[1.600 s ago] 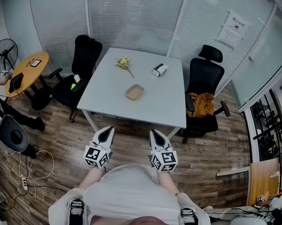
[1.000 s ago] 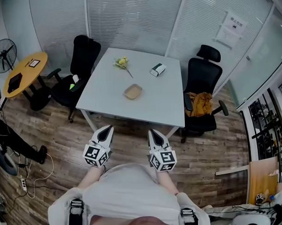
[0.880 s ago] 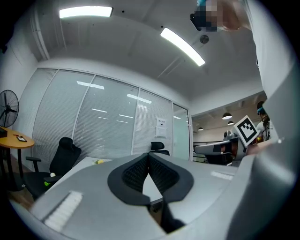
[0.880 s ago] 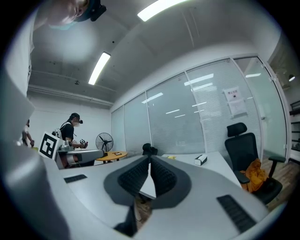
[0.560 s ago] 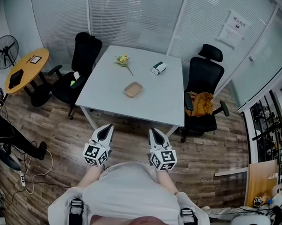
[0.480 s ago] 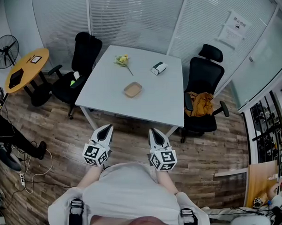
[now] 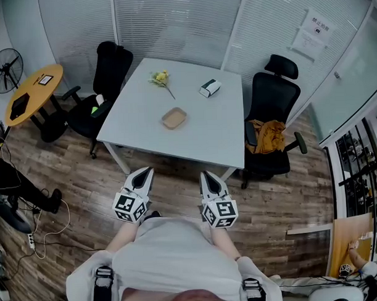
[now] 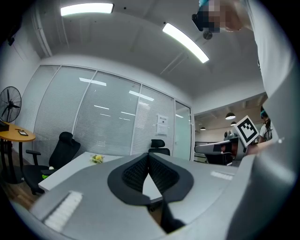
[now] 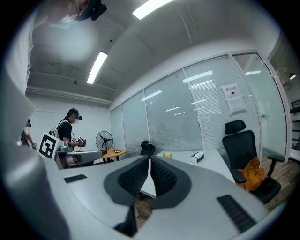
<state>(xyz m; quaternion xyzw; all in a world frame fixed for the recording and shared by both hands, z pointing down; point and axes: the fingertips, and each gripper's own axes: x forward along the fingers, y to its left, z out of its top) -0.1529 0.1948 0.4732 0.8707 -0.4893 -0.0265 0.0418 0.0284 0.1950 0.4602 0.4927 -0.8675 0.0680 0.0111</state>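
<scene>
I hold both grippers close to my body, above the wooden floor and short of a white table [image 7: 200, 140]. My left gripper [image 7: 140, 174] and right gripper [image 7: 208, 176] are shut and hold nothing. On the table lie a yellow flower [image 7: 159, 78], a small tan tray [image 7: 174, 118] and a white tissue box [image 7: 209, 87]. In the left gripper view the shut jaws of the left gripper [image 8: 149, 156] point at the table, with the flower [image 8: 97, 159] visible. The right gripper [image 9: 150, 159] is shut too, and beyond it are the flower [image 9: 167, 154] and the box [image 9: 197, 156].
Black office chairs stand at the table's left [image 7: 109, 75] and right [image 7: 272, 107]; the right one carries an orange cloth [image 7: 266, 138]. A round wooden table [image 7: 29, 94] and a fan [image 7: 3, 70] are at far left. Cables [image 7: 40, 226] lie on the floor. Glass walls with blinds enclose the room.
The view has drifted slightly closer to the table. Both grippers stay shut in the same pose. A person at the far left edge has shifted.
</scene>
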